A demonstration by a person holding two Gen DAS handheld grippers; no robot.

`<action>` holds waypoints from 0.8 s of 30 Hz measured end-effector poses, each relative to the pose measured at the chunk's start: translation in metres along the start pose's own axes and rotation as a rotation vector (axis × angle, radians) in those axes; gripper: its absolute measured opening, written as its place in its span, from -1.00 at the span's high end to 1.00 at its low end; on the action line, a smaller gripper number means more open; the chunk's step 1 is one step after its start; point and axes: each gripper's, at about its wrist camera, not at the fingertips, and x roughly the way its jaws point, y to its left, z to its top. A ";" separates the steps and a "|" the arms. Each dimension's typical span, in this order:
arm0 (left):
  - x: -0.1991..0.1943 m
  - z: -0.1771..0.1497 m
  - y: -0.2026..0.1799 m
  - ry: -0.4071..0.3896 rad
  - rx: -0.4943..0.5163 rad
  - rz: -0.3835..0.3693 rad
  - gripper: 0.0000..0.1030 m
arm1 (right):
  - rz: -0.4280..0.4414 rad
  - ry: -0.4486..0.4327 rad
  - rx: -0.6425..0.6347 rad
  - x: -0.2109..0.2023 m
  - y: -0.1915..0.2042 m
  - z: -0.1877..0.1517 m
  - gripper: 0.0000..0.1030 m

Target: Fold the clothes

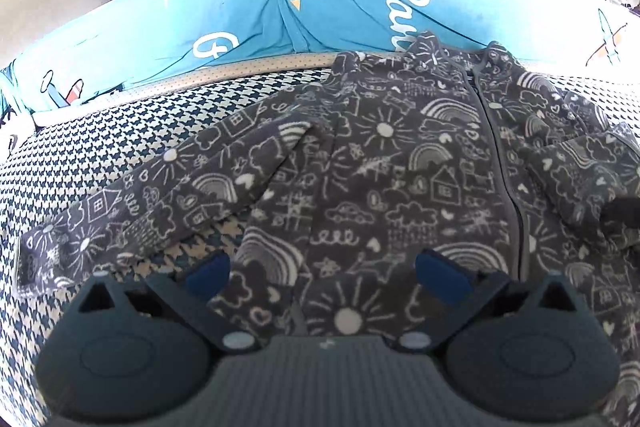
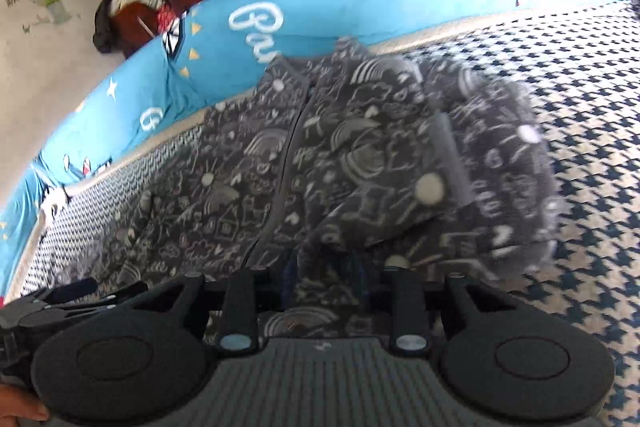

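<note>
Your houndstooth-covered bed (image 1: 120,147) carries everything, with the blue printed quilt (image 1: 240,11) bunched along its far edge. The grey doodle-print fleece jacket (image 1: 380,179) lies front up on the bed, zip closed, collar against the quilt. Its one sleeve (image 1: 120,211) stretches flat away from the body towards the bed's side; the other sleeve (image 2: 460,163) is lifted and doubled over the jacket's chest, blurred in the right wrist view.

Your left gripper (image 1: 324,273) hovers over the jacket's hem with its jaws wide apart, holding nothing. Your right gripper (image 2: 326,275) sits at the hem near the zip, jaws drawn close together with fleece bunched between them, apparently clamped on it.

The risk is the raised sleeve: thick fleece springs back, so if it drops skewed it will bulge off the jacket's edge. Pulling on the hem could also drag the whole jacket and crease the outstretched sleeve.
</note>
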 end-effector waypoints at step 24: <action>0.009 0.040 0.012 -0.024 -0.027 -0.047 -1.00 | -0.172 -0.176 0.164 0.013 -0.018 0.016 0.60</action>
